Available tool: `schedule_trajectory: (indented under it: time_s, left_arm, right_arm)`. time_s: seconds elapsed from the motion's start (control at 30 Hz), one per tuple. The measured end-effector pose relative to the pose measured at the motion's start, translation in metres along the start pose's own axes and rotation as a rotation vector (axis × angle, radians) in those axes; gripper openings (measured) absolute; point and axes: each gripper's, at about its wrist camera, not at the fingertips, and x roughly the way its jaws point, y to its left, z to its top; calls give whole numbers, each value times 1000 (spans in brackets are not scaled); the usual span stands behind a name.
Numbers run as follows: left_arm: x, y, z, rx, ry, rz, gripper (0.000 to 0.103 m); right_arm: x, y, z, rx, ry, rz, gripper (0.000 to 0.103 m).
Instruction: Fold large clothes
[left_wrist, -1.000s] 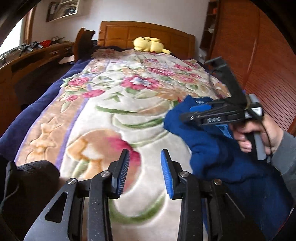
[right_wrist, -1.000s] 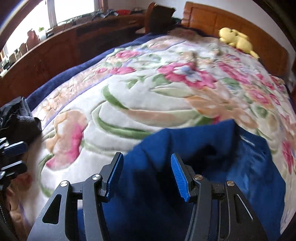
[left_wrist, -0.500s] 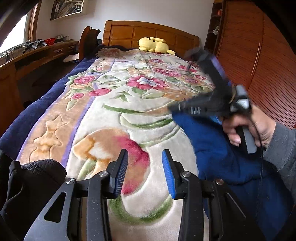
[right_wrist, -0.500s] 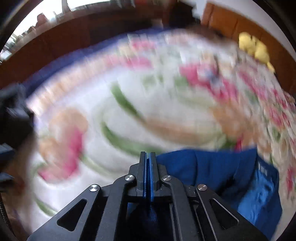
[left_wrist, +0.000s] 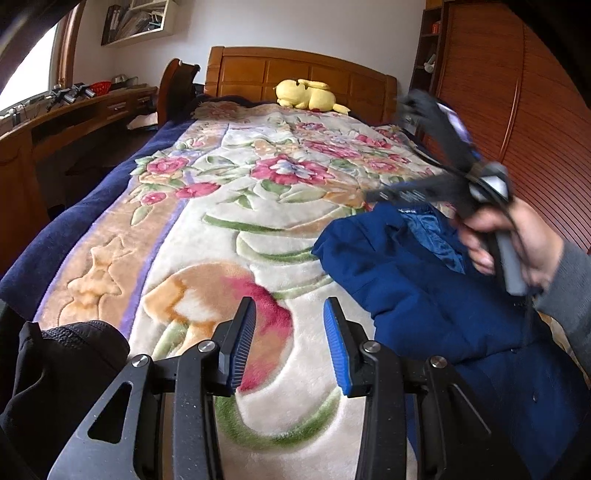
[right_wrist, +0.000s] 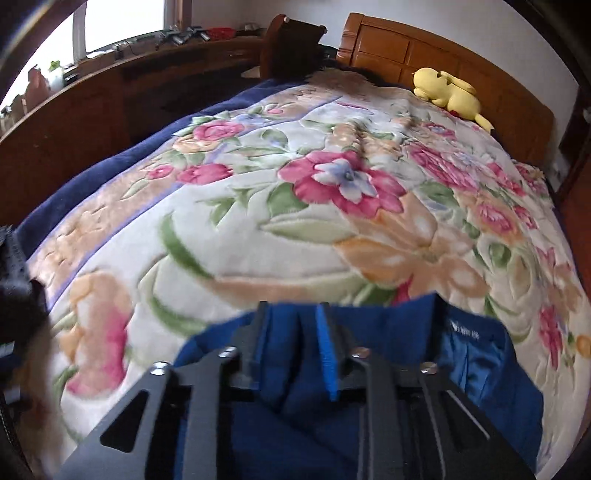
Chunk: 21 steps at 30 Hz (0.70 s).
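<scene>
A dark blue coat (left_wrist: 424, 288) lies crumpled on the near right part of the floral blanket (left_wrist: 221, 206), its shiny lining and label showing. A hand holds my right gripper (left_wrist: 373, 195) just over the coat's far edge, blurred. In the right wrist view the right gripper (right_wrist: 291, 308) hangs low over the coat (right_wrist: 406, 321); its jaws are opening, a ridge of blue cloth lies between them, and the pads do not press it. My left gripper (left_wrist: 290, 310) stands open above bare blanket, left of the coat, with nothing between its fingers.
A black garment (left_wrist: 55, 362) lies bunched at the near left corner of the bed. A yellow plush toy (left_wrist: 306, 96) rests by the wooden headboard (left_wrist: 295, 70). A long wooden desk (left_wrist: 74, 110) runs along the left side, a slatted wardrobe (left_wrist: 517, 110) along the right.
The right gripper's jaws went from apart to fully shut half a second ago and stand apart again now. That hand moved across the coat's edge. The left gripper stayed put.
</scene>
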Motion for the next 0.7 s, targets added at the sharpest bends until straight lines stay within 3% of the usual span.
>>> schedule_trajectory:
  time_s: [0.07,0.17,0.37,0.7]
  left_arm:
    - [-4,-6,1,-4,-24,18,39]
    - [-4,-16,1,-6,-30,-18,39]
    - [-2,-57,-2,63,-20,-62,39]
    - [-1,-143,-21,186,26,-219,39]
  right_arm:
    - [-17,-7,-18,-12,-13,-12,46]
    - [-48,-25,-49,-9,-9,-28,46]
    - [-153,-71,-122,65,-59,-76,46]
    - [-288,-126,-235,271,-91,-272,46]
